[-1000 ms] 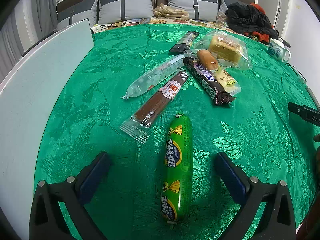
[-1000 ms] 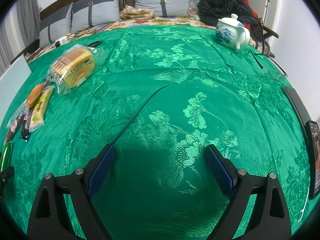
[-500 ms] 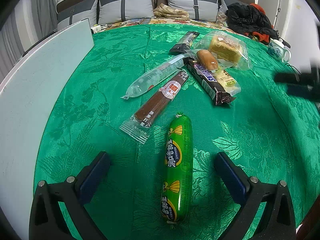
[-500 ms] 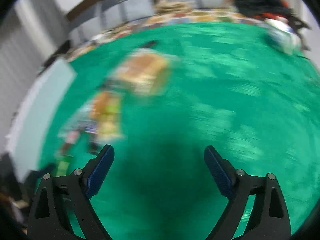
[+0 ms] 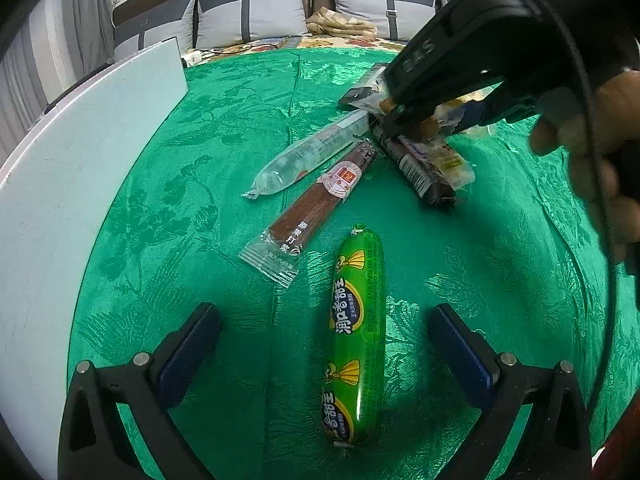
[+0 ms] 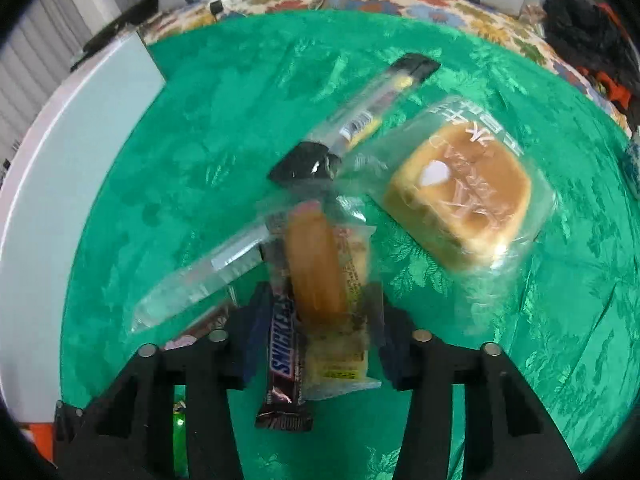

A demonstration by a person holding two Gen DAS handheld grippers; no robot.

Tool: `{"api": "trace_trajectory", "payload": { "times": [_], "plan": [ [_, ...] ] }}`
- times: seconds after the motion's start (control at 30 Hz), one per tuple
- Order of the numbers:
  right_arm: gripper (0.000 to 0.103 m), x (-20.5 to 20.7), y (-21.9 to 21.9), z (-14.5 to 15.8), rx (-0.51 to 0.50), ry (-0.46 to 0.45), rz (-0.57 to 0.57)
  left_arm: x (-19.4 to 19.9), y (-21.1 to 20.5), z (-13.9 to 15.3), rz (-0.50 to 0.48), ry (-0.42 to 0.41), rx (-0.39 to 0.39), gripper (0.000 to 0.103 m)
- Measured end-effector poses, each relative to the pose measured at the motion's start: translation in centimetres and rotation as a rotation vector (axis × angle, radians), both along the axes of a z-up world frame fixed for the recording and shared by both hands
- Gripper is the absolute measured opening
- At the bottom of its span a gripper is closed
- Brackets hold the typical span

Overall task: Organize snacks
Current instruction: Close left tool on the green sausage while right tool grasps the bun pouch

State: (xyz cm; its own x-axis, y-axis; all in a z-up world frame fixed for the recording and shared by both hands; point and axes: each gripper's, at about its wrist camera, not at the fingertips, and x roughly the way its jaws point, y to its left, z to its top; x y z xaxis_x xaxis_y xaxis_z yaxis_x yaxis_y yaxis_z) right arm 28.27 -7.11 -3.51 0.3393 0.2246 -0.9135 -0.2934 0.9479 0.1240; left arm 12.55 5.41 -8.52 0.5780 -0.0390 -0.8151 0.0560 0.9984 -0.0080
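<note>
The right gripper [image 6: 316, 320] has its jaws closing around the middle of the snack pile. Between them lie a small wrapped sausage bun [image 6: 320, 268], the yellow-labelled packet [image 6: 340, 360] beneath it and the Snickers bar [image 6: 282, 348] just to its left. In the blurred right wrist view I cannot tell whether the pads press on the wrappers yet. All three run lengthwise from 6 towards 12 o'clock, in line with the gripper's pointing direction, so the jaws cross their short sides. My guess is that the bun is wanted, and the Snickers bar may come along with it.

Moving out, a clear tube packet [image 6: 208, 276] slants off towards 8 o'clock. A black-ended stick pack [image 6: 372, 108] runs up towards 1 o'clock, and a bagged sponge cake [image 6: 460, 196] sits at 2 o'clock, near but apart.

The left gripper [image 5: 320, 344] hangs over the green tabletop [image 5: 200, 120] with its jaws spread wide, gripping nothing. A green sausage [image 5: 354, 340] lies between them, pointing to 12 o'clock, so this hand is nearest to it. A brown fruit-leather strip [image 5: 320, 200] lies beyond, at 11 o'clock.

No box or tray shows. Only a pale flat board [image 5: 60, 200] sits along the edge at 9 o'clock, with nothing on it.
</note>
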Motion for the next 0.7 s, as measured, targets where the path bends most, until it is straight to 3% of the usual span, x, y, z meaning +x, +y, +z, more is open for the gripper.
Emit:
{"api": "trace_trajectory", "payload": {
  "times": [0.03, 0.1, 0.27, 0.47, 0.6, 0.7],
  "plan": [
    [0.029, -0.2, -0.3, 0.4, 0.01, -0.007, -0.004, 0.0, 0.0, 0.0, 0.0, 0.0, 0.0, 0.103],
    [0.026, -0.8, -1.5, 1.4, 0.043, -0.022, -0.003, 0.0, 0.0, 0.0, 0.0, 0.0, 0.0, 0.103],
    [0.026, -2.8, -4.6, 2.7, 0.138, -0.023, 0.024, 0.0, 0.0, 0.0, 0.0, 0.0, 0.002, 0.103],
    [0.026, -7.9, -12.1, 3.0, 0.305, 0.0, 0.002, 0.0, 0.0, 0.0, -0.001, 0.0, 0.0, 0.103],
    [0.028, -10.1, -15.4, 0.5, 0.229, 0.005, 0.034, 0.2, 0.0, 0.1, -0.024, 0.024, 0.003, 0.103],
    [0.038, -11.1, -16.0, -0.8, 0.176, 0.004, 0.067, 0.7, 0.1, 0.4, -0.042, 0.091, 0.007, 0.099]
  ]
}}
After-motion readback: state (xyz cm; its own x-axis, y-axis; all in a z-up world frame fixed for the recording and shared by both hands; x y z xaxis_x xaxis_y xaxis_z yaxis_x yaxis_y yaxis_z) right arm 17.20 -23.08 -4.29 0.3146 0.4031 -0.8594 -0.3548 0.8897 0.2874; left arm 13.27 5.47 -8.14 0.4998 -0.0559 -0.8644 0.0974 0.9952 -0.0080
